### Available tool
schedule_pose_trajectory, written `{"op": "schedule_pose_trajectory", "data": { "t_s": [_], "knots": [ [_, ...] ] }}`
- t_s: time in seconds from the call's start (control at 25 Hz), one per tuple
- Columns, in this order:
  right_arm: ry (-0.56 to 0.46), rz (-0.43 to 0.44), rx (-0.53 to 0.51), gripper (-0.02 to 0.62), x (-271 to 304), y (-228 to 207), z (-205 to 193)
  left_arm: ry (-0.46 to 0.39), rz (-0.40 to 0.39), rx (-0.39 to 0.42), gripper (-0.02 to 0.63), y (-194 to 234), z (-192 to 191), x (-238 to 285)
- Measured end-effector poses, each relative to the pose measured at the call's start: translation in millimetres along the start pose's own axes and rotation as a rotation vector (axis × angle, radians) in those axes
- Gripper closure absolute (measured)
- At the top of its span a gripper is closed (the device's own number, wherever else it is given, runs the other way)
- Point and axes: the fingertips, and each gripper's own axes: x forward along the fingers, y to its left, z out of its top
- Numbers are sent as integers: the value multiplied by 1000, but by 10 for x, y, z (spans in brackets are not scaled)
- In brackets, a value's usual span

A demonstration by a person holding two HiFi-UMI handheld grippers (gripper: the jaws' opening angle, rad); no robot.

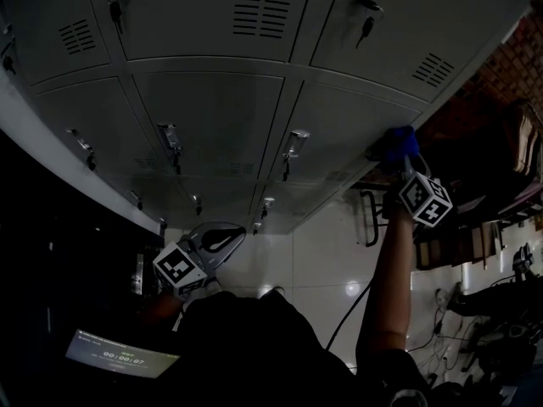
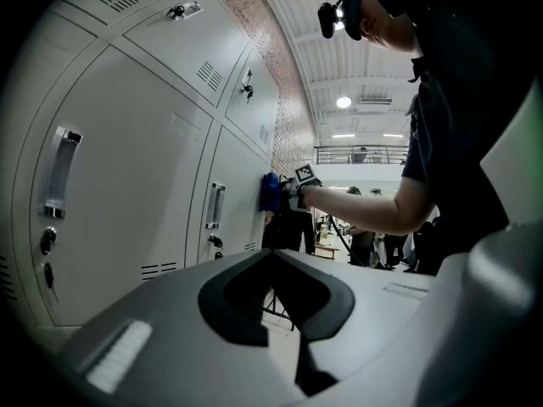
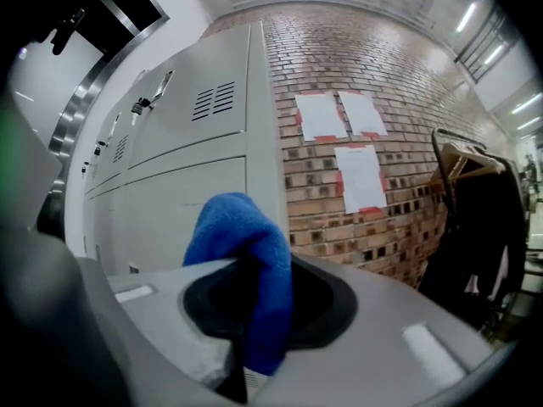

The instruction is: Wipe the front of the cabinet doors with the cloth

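The right gripper [image 3: 248, 312] is clamped on the blue cloth [image 1: 399, 142], which presses against a grey locker door [image 1: 339, 121] at two o'clock in the head view. The left gripper [image 2: 288, 312], its jaws together on nothing, hangs at seven o'clock.

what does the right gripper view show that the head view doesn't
Only the right gripper view: three paper sheets taped up beside the lockers, and a close look at the right gripper shut on the blue cloth. Only the head view: the left gripper, lower down, and a small lit screen. Both: the cloth and the grey cabinet doors.
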Motion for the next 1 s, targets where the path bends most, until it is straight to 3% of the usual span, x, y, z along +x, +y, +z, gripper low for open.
{"op": "schedule_pose_trajectory", "data": {
  "t_s": [0.16,0.32,0.76,1.0],
  "knots": [
    [-7,-78,10,526,-45,-277,-6,-14,-27,4,611,-55,-19,28],
    [-30,-63,13,526,-152,-139,-33,8,-18,5,611,-56,-46,16],
    [57,294,-82,526,81,1807,-698,8,7,8,611,5,-74,-95],
    [113,369,-106,526,317,2352,-969,-5,28,6,611,36,-36,-233]
  ]
}}
